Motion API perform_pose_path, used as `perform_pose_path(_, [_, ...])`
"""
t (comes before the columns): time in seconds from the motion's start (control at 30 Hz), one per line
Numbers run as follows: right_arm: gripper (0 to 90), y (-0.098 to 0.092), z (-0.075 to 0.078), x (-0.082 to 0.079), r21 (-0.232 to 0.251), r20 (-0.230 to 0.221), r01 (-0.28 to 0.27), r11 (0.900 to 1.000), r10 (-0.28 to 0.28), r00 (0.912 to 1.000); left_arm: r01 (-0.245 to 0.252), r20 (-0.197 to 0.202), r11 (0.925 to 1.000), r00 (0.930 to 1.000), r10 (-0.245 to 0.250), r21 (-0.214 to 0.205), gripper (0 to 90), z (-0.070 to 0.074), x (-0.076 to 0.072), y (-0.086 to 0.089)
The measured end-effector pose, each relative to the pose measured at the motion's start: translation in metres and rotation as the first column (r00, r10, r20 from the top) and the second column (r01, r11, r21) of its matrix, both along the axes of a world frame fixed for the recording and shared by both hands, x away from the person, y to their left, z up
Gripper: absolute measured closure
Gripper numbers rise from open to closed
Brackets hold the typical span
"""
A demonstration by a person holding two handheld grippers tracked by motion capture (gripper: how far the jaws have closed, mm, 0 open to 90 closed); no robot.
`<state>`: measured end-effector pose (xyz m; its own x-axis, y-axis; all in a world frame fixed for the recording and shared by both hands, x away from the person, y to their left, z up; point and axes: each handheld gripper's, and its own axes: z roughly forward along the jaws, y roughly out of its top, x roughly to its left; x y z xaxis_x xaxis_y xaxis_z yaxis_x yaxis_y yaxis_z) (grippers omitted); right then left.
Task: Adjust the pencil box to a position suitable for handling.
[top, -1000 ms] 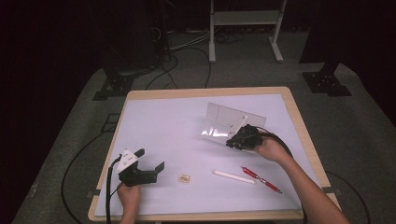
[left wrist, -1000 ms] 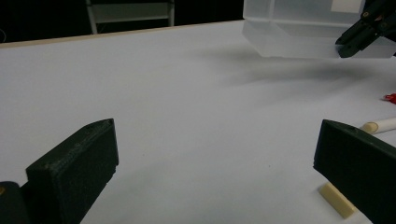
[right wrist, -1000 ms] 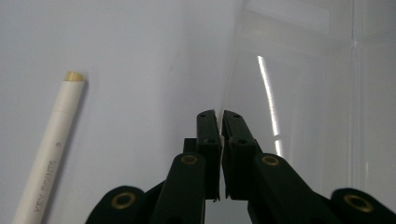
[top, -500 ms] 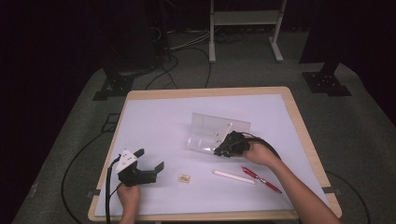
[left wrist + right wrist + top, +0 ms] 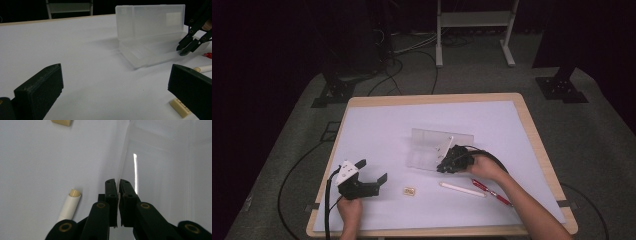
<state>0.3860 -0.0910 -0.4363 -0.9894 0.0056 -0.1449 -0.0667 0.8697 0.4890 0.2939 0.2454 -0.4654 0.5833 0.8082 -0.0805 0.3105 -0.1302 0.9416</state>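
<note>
Your right gripper (image 5: pixel 443 166) has its jaws pressed together on the thin front wall of the clear plastic box (image 5: pixel 432 152). In the right gripper view the wall's edge sits in the narrow slit between the two black fingertips (image 5: pixel 111 185), so you are pinching the box at its rim. Your right hand (image 5: pixel 484 167) comes in from the bench's near right side.

The box lies open on the white mat (image 5: pixel 382 125), a bit right of the middle of the bench (image 5: pixel 432 97). Its lid stands up on the far side, and its flat tray lies toward you. In the left gripper view you can see the tips of the right gripper touching the tray's right end.

Just on the near side of the box lies a white pen (image 5: pixel 462 189), and a red pen (image 5: pixel 492 192) lies beside it, closer to the bench's right edge. A small tan eraser (image 5: pixel 410 190) sits to the left of the white pen, toward the near edge.

Your left gripper (image 5: pixel 374 173) is by the near left corner, well apart from the box. Its jaws are spread wide with nothing between them. Your left hand (image 5: pixel 349 210) holds it low over the mat.
</note>
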Motion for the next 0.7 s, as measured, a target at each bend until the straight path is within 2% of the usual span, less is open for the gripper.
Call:
perform_pose_path(0.4, [85.0, -0.0007, -0.0102, -0.0029, -0.003, -0.011, -0.011, 0.9999, 0.011, 0.9999, -0.003, 0.000, 1.0000, 1.0000, 0.003, 0.002, 0.0, 0.0000, 0.0000, -0.0005])
perform_pose_path(0.57, [83.6, -0.0010, -0.0097, -0.0031, -0.004, -0.016, 0.004, 1.0000, -0.004, 0.9999, -0.003, 0.000, 1.0000, 1.0000, 0.003, 0.003, 0.0, 0.0000, -0.0001, -0.0006])
perform_pose_path(0.7, [79.9, -0.0027, -0.0056, -0.0042, 0.019, -0.015, 0.010, 0.9998, -0.009, 0.9998, -0.001, 0.000, 1.0000, 1.0000, 0.001, 0.001, 0.0, -0.0001, 0.0001, -0.0002])
